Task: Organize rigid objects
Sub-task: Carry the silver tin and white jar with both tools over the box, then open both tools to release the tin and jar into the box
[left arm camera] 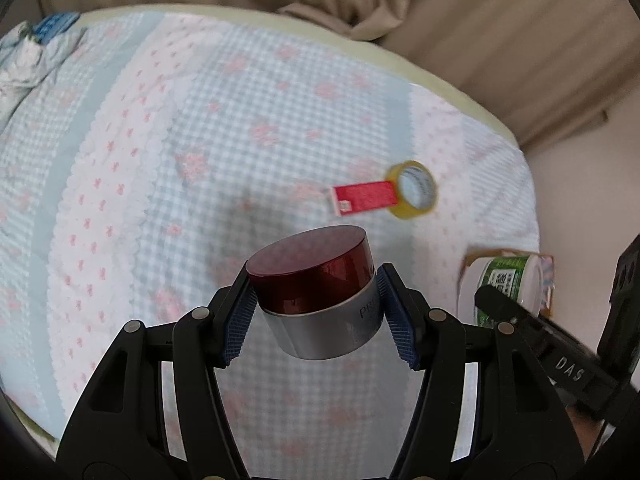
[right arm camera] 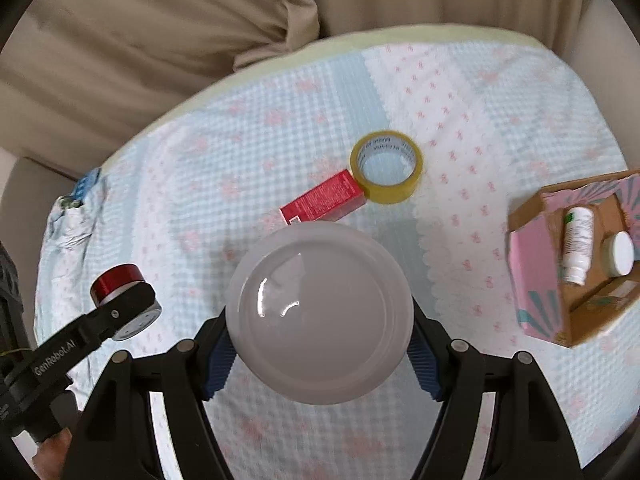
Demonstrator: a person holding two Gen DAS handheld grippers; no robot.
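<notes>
Left tongs (left arm camera: pixel 316 312) grip a glossy red-lidded cream jar (left arm camera: pixel 316 296), its silver label cut off by one pad. Right tongs (right arm camera: pixel 320 356) clamp a frosted round lid (right arm camera: pixel 320 316). Centre frame, on the quilted gingham bedcover (right arm camera: pixel 240 140), lie a yellow tape roll (right arm camera: pixel 386 173) and a red carton (right arm camera: pixel 324 200). At right edge, a cardboard box (right arm camera: pixel 536 264) holds a white bottle (right arm camera: pixel 576 244), print blurred.

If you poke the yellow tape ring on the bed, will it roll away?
Probably not. The tape roll lies flat on its side on the soft quilt, so a poke would likely just slide it a little. The red box sits right against it and may block it that way. Stood on its edge, its round shape could roll. It looks stiff and light.
</notes>
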